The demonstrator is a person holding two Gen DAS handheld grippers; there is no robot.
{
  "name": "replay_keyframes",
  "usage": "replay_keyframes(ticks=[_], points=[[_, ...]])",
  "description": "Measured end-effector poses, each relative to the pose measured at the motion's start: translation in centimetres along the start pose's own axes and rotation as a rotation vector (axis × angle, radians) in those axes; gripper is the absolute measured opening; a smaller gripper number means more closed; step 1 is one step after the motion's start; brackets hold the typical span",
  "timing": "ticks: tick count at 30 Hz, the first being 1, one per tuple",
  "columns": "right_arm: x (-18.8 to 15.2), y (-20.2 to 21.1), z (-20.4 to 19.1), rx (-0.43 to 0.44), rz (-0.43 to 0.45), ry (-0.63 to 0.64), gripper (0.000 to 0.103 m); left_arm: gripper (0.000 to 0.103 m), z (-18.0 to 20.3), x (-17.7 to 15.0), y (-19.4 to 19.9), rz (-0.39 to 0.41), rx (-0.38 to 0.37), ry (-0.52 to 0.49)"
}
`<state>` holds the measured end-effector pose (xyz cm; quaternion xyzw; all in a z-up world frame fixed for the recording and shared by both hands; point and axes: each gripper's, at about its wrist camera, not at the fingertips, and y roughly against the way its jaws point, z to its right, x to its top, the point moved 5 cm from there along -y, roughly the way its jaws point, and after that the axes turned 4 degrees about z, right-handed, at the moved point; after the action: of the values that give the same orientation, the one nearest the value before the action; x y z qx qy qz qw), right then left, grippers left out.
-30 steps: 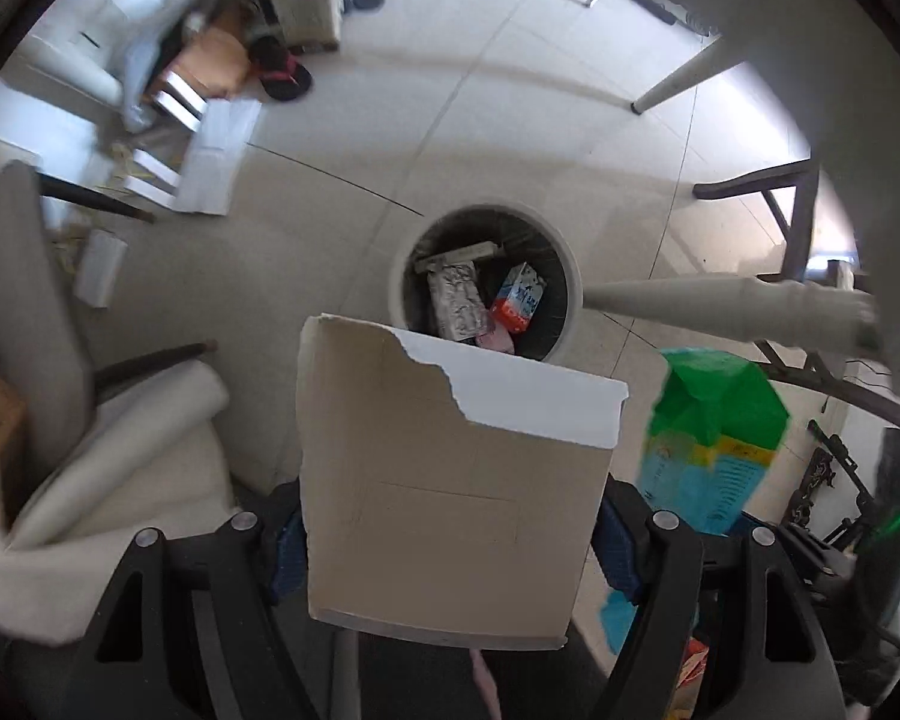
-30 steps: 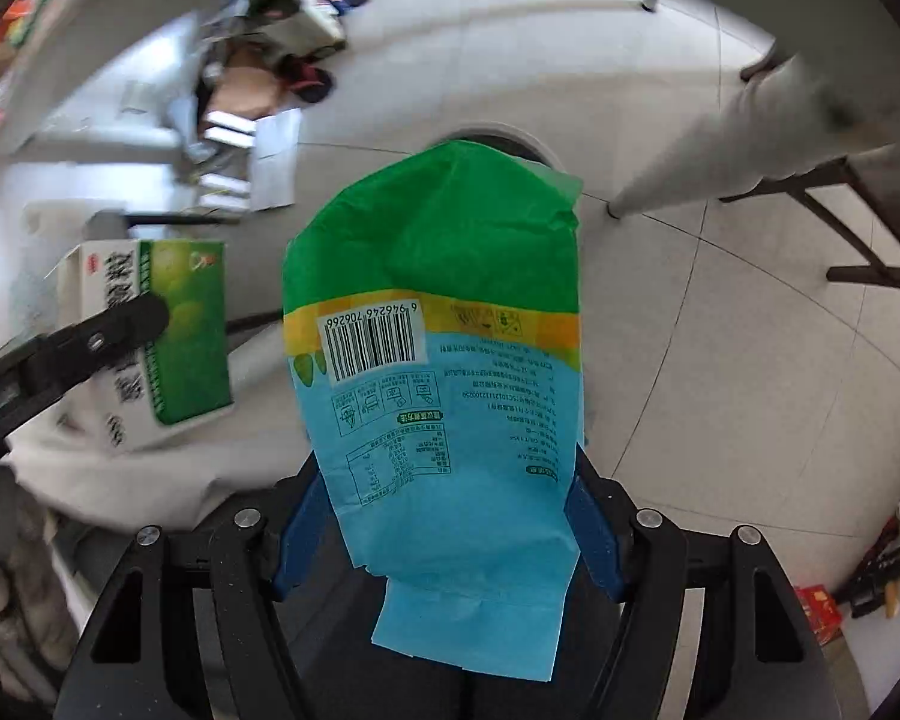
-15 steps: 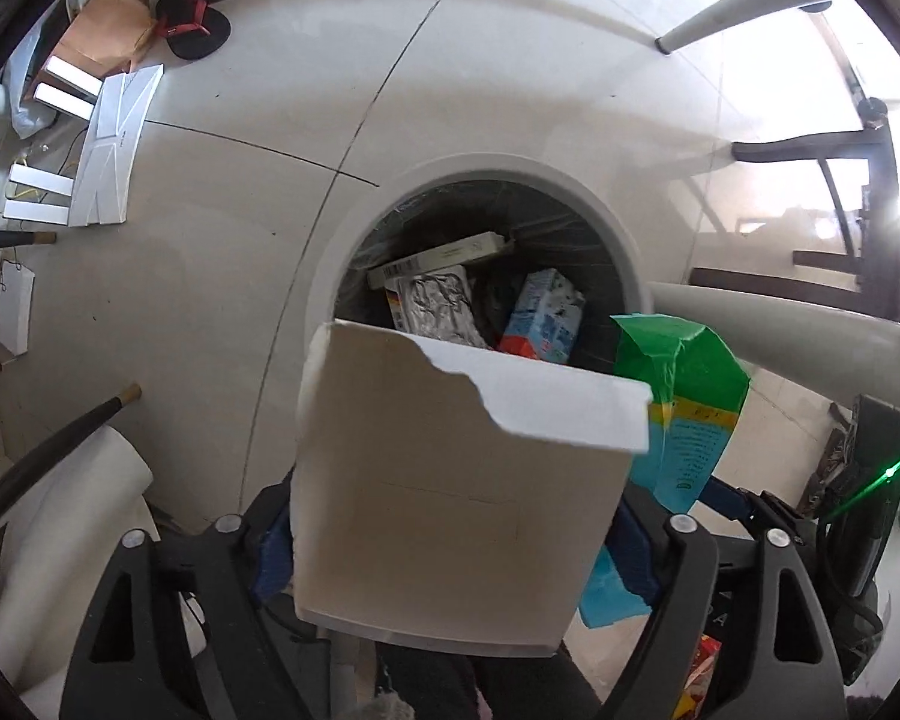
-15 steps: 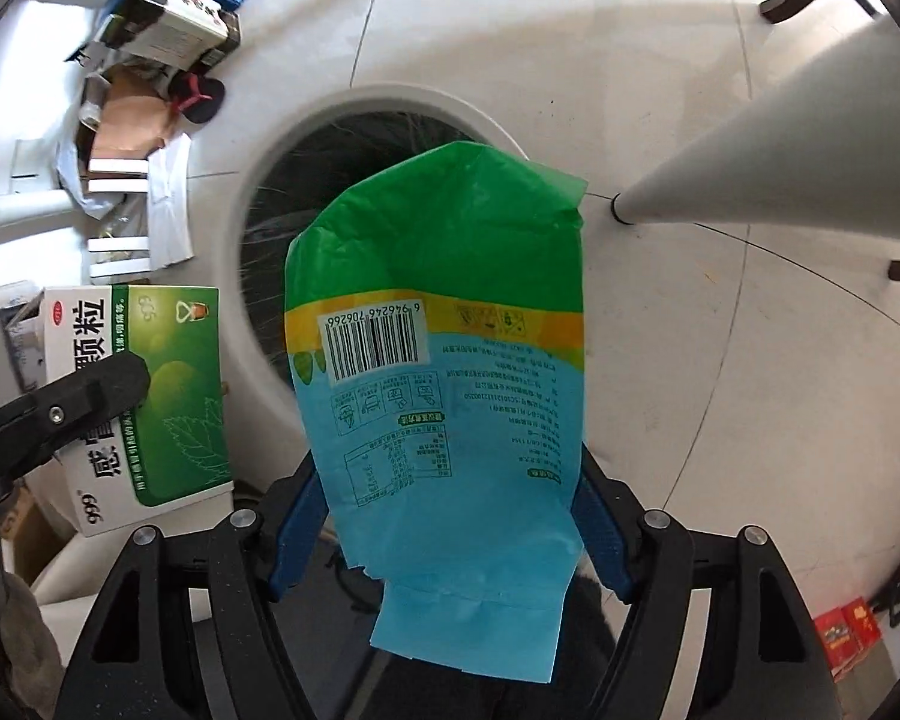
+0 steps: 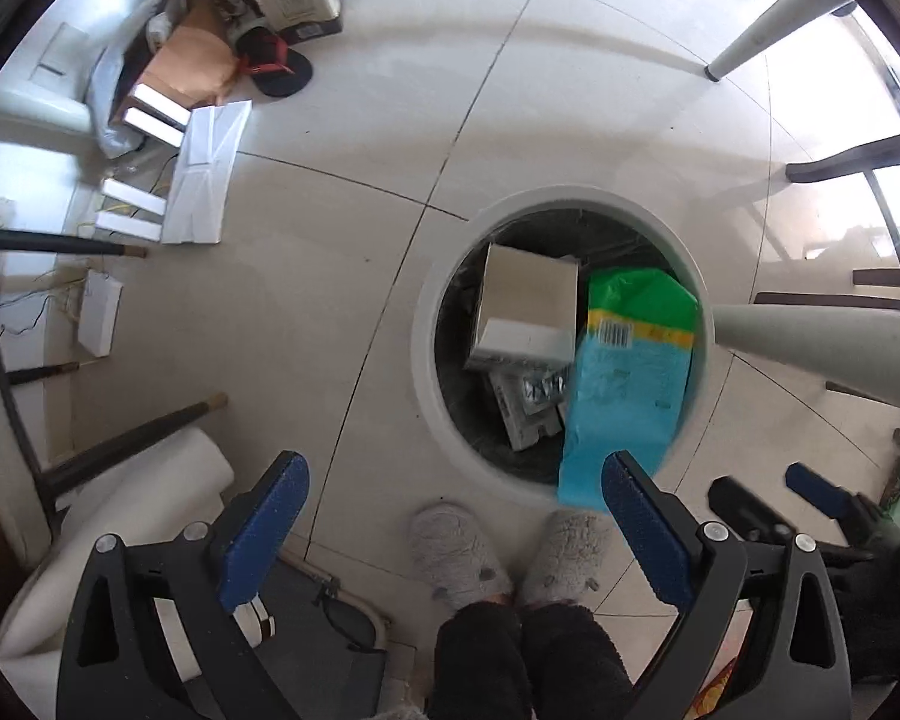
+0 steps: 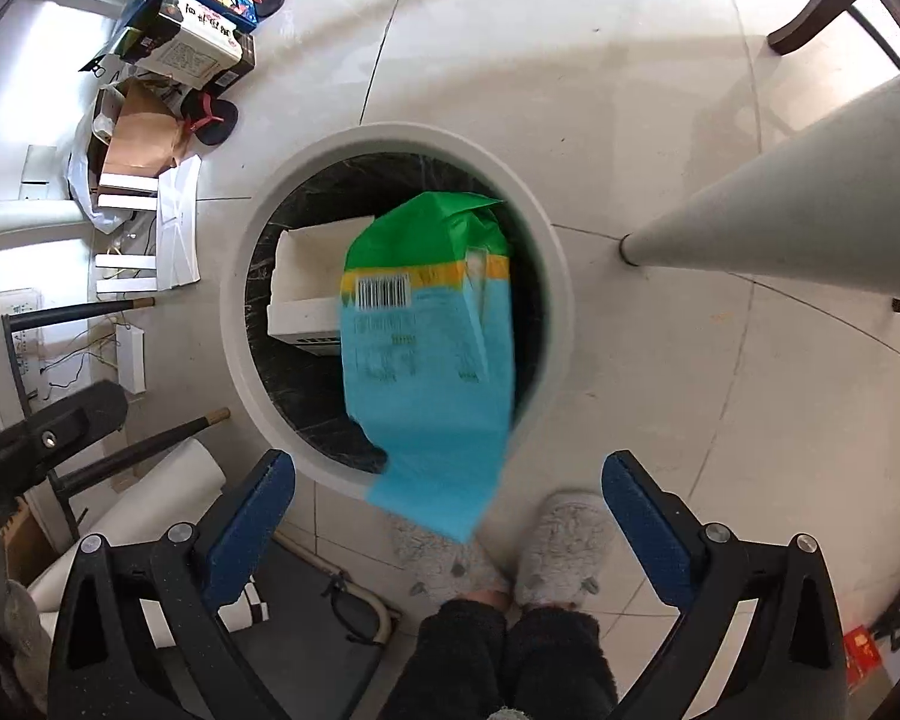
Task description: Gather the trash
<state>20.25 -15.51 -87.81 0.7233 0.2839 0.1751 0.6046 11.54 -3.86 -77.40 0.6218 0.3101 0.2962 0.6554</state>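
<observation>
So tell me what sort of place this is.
Probably a lived-in home, near a dining table: tiled floor, fuzzy slippers on the person's feet, a table leg, flip-flops beside boxes.

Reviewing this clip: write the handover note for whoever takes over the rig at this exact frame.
Left gripper: open, holding nothing.
Right gripper: open, holding nothing.
Cardboard box: inside the white bin, on top of older trash.
Green-and-blue bag: blurred, lower end overlapping the bin's near rim; not settled.
Done: both items let go over the bin.
Left: check the bag lands inside, then look for more trash.
</observation>
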Motion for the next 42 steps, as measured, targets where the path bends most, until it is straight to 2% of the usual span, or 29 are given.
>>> replay_keyframes(ticks=[5,9,17,22,27,33,38,42], points=[[-1.6,4.4,0.3,-0.060,0.055,0.038,0.103,0.100,0.0,-2.4,2.7,0.008,0.019,0.021],[-2.8,9.0,0.5,-0.124,0.113,0.043,0.103,0.100,1.0,-4.0,6.3,0.027,0.026,-0.003],[-6.6,19.6,0.4,-0.105,0.155,0.009,0.103,0.100,2.5,-7.5,16.1,0.070,0.033,-0.057],[-9.1,28.5,0.0,-0.072,0.182,0.016,0.103,0.100,3.2,-9.6,23.5,0.114,0.017,-0.055],[-11.8,37.1,-0.6,-0.011,0.196,0.029,0.103,0.100,3.7,-11.1,30.5,0.154,-0.042,-0.068],[-14.8,47.3,-1.3,0.071,0.208,0.013,0.103,0.100,4.3,-12.1,39.8,0.222,-0.125,-0.173],[-17.4,55.4,-3.1,0.113,0.252,-0.001,0.103,0.100,3.4,-12.4,46.9,0.273,-0.229,-0.251],[-20.1,60.6,-5.8,0.158,0.285,-0.021,0.103,0.100,2.3,-13.0,51.1,0.292,-0.313,-0.295]])
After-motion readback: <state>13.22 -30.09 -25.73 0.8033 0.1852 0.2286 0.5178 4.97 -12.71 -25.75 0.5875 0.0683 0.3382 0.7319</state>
